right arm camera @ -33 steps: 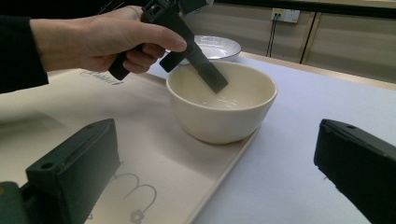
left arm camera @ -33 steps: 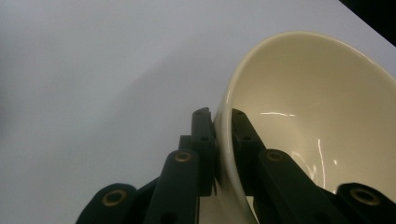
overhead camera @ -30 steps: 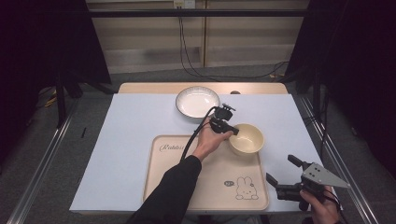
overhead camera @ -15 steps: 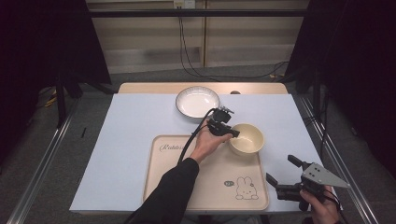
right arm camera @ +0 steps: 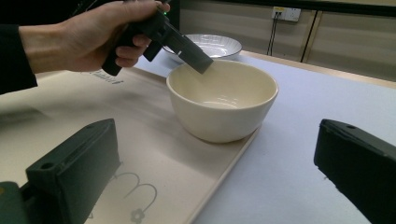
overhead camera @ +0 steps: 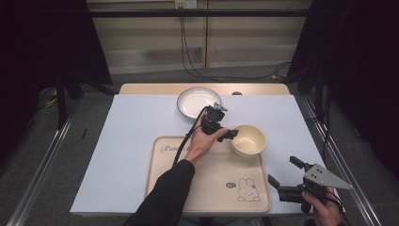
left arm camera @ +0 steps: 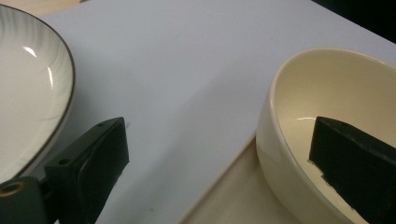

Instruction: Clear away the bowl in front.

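Note:
A cream bowl (overhead camera: 248,140) stands on the far right corner of a beige tray (overhead camera: 207,174) with a rabbit drawing. My left gripper (overhead camera: 226,127), held in a hand, sits at the bowl's left side. In the left gripper view this gripper (left arm camera: 219,163) is open and its jaws have just been opening. One jaw hangs over the inside of the bowl (left arm camera: 327,116), the other stands outside it, and neither pad presses on the rim between them. My right gripper (overhead camera: 284,172) rests open near the table's front right corner, facing the bowl (right arm camera: 222,100) with nothing between its jaws.
A white plate with a dark rim (overhead camera: 198,102) lies behind the tray, close to the left gripper. A pale sheet (overhead camera: 131,141) covers the table. Metal rails run along both sides of the table, and cables hang at the back wall.
The left gripper's jaws, shut on the bowl's rim a second ago, now stand wide apart. The hand has drawn slightly left. The bowl and the right gripper have stayed put.

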`<state>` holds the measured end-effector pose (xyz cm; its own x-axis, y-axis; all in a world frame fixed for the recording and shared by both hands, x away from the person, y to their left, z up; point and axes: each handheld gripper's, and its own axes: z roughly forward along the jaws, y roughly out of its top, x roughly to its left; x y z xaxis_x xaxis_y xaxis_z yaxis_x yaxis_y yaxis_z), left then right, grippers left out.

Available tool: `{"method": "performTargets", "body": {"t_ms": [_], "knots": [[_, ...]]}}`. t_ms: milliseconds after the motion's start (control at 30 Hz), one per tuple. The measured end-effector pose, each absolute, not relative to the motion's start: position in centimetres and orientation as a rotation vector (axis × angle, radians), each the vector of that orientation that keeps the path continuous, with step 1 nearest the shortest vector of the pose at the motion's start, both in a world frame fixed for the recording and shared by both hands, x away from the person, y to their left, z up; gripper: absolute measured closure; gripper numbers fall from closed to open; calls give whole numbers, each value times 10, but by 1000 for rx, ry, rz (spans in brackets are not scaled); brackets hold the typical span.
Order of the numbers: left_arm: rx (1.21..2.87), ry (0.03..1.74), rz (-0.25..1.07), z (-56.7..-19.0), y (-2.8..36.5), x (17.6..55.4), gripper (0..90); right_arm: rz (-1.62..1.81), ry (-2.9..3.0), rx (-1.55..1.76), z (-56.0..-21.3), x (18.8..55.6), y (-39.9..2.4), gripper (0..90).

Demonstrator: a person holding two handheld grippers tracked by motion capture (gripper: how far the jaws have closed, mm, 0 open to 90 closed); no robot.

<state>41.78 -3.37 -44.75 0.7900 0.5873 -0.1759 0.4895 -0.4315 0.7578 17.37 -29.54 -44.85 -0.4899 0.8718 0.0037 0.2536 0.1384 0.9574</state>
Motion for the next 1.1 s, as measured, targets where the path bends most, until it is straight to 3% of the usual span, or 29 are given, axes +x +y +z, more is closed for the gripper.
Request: {"method": "performTargets", "body": {"t_ms": [600, 700, 1100], "knots": [[1979, 802, 328, -423, 22, 398, 21, 1361, 1836, 1079, -449, 174, -294, 0], [1958, 809, 460, -422, 41, 388, 28, 1360, 1844, 1076, -449, 174, -295, 0], [1887, 941, 524, -420, 108, 359, 24, 1356, 1836, 1080, -449, 175, -293, 0]]}}
